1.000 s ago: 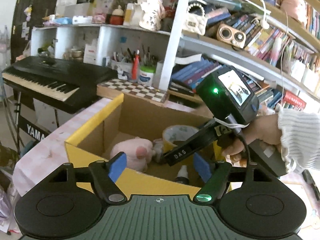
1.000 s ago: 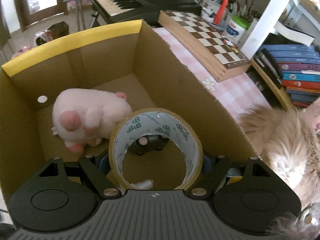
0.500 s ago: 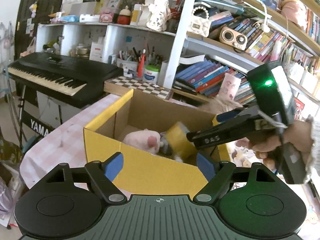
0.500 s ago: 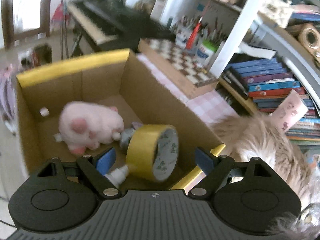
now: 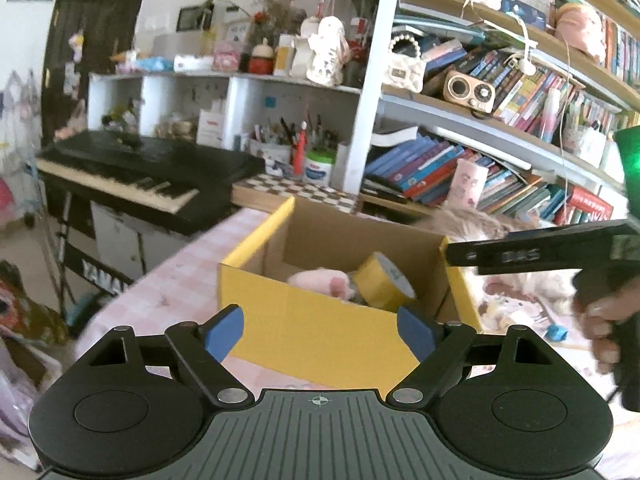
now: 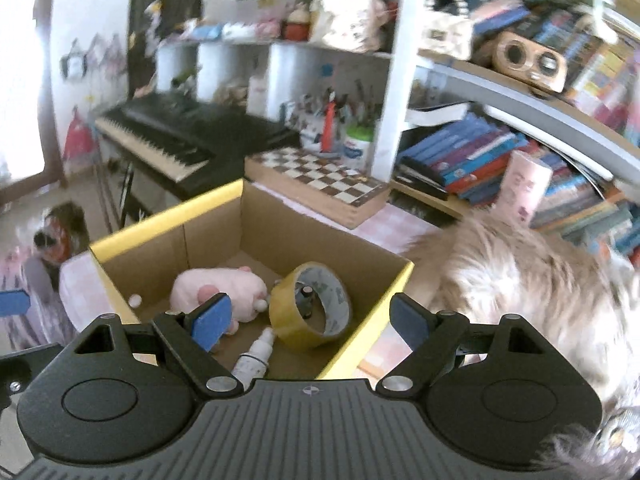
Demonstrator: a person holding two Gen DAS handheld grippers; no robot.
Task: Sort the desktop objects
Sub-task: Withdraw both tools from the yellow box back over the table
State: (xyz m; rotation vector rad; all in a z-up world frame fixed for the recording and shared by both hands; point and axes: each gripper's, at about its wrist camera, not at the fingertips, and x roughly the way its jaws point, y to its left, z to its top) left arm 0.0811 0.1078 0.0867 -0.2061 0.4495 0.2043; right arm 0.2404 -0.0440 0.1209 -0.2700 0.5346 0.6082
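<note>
Left gripper (image 5: 319, 334), jaws spread and empty, faces the yellow outer wall of the cardboard box (image 5: 320, 332) on the desk. Inside the box lie a pink plush toy (image 6: 218, 294), small white bottle (image 6: 256, 354) and roll of tape (image 6: 310, 306). Right gripper (image 6: 310, 320), jaws spread and empty, hovers above the box's near rim, nearer the tape.

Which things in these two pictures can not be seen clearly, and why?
- Small dark object: right wrist view, inside the tape roll, too small to identify.
- White bottle: right wrist view, base hidden by the gripper body.
- Pink plush toy: left wrist view, mostly hidden behind the box wall.
</note>
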